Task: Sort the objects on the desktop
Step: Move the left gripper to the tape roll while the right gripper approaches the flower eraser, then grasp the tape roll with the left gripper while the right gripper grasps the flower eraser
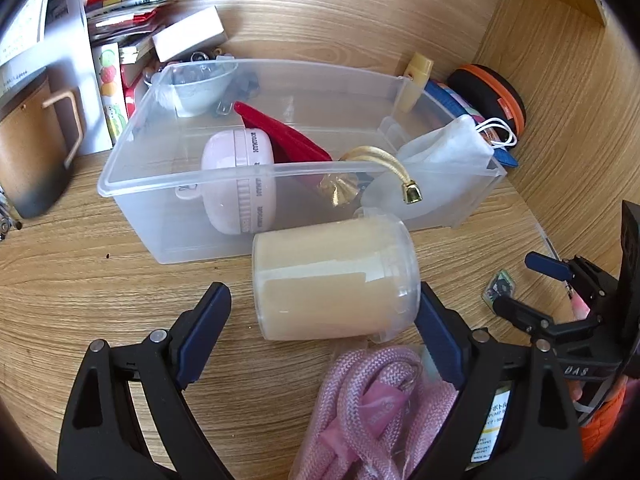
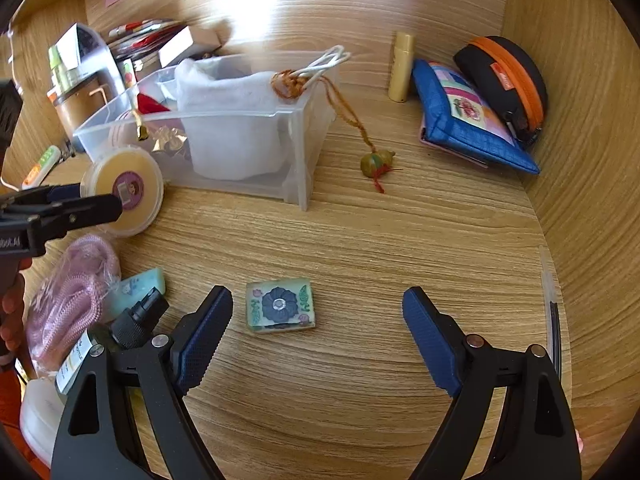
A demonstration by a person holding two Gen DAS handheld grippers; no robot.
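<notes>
A clear jar [image 1: 332, 280] with pale yellow contents lies on its side in front of the clear plastic bin [image 1: 224, 176]. My left gripper [image 1: 322, 292] is open around the jar; its right pad sits close by the lid and its left pad stands well apart. In the right wrist view my right gripper [image 2: 318, 295] is open low over the desk. A small square tile with a blue flower [image 2: 280, 306] lies between its fingers, nearer the left one and untouched. The bin holds a pink round device [image 1: 240, 176], red cloth, a gold tassel and a white pouch [image 2: 232, 120].
A bagged pink rope [image 1: 372, 408] and a black-capped bottle [image 2: 132, 320] lie at the near left. A gourd charm [image 2: 376, 164], yellow tube [image 2: 402, 66], blue pouch [image 2: 468, 120] and black-orange case [image 2: 508, 76] sit right of the bin. Wooden walls close off the back and right.
</notes>
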